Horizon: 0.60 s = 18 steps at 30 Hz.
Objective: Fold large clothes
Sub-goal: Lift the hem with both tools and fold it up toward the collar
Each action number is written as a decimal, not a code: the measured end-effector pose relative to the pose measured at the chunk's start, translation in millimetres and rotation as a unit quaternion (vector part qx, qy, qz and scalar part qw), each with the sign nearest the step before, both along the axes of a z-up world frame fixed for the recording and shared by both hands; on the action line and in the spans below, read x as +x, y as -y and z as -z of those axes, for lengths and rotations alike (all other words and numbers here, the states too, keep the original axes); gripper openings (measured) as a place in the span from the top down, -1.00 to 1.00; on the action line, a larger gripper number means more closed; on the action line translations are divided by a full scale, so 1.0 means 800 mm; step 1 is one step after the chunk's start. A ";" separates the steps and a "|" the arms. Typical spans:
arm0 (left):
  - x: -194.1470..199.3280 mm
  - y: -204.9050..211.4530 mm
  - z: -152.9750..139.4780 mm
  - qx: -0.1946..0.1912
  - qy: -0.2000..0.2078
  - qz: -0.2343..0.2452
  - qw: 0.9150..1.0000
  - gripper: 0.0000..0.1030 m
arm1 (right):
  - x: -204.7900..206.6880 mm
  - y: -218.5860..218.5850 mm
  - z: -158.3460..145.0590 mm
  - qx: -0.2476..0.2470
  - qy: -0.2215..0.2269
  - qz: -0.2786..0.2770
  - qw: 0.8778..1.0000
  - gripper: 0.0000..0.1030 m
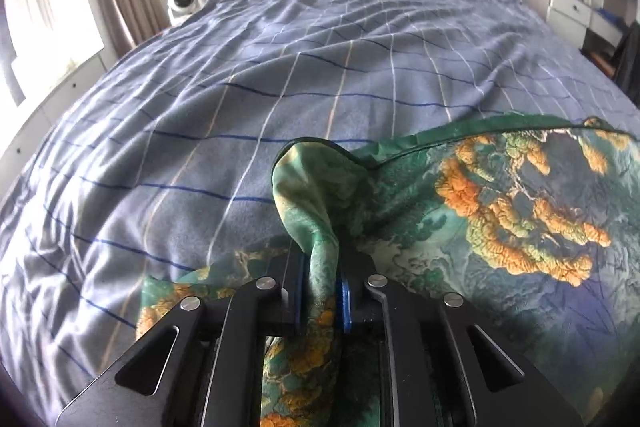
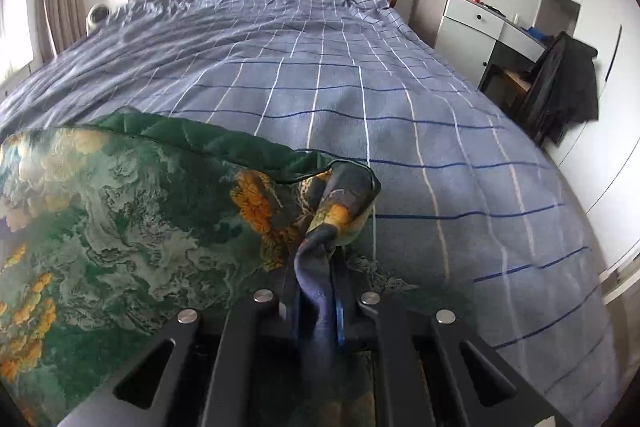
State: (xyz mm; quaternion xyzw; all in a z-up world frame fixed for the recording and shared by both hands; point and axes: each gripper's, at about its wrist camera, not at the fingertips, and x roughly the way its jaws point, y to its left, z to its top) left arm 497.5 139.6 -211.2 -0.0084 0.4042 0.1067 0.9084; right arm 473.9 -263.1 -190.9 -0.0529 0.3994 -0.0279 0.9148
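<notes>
Two corners of the green printed garment (image 1: 500, 211) are pinched; the left gripper (image 1: 320, 291) and right gripper (image 2: 316, 291) each clamp one above the bed (image 2: 400, 99). Thin, limp and probably slippery, it likely handles best by its hemmed corners.

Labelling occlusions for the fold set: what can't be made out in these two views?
- Printed garment: near end cut off by the bottom edge, both views; type unclear.
- Pinched fabric: hidden inside left claw and right claw.
- Dresser clutter: too small.
- Person: out of frame.
</notes>
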 end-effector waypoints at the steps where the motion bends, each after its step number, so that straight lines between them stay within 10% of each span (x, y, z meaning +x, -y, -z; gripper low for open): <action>1: 0.001 0.001 0.003 -0.001 0.004 0.000 1.000 0.74 | -0.001 0.007 0.003 0.020 0.006 0.005 1.000 0.77; 12: 0.000 0.006 0.010 -0.014 0.021 0.001 1.000 0.70 | -0.005 0.027 0.014 0.088 0.020 0.001 0.996 0.70; 18: -0.005 -0.006 0.004 -0.027 0.025 -0.025 0.999 0.11 | -0.004 0.034 0.015 0.100 0.023 0.001 0.995 0.68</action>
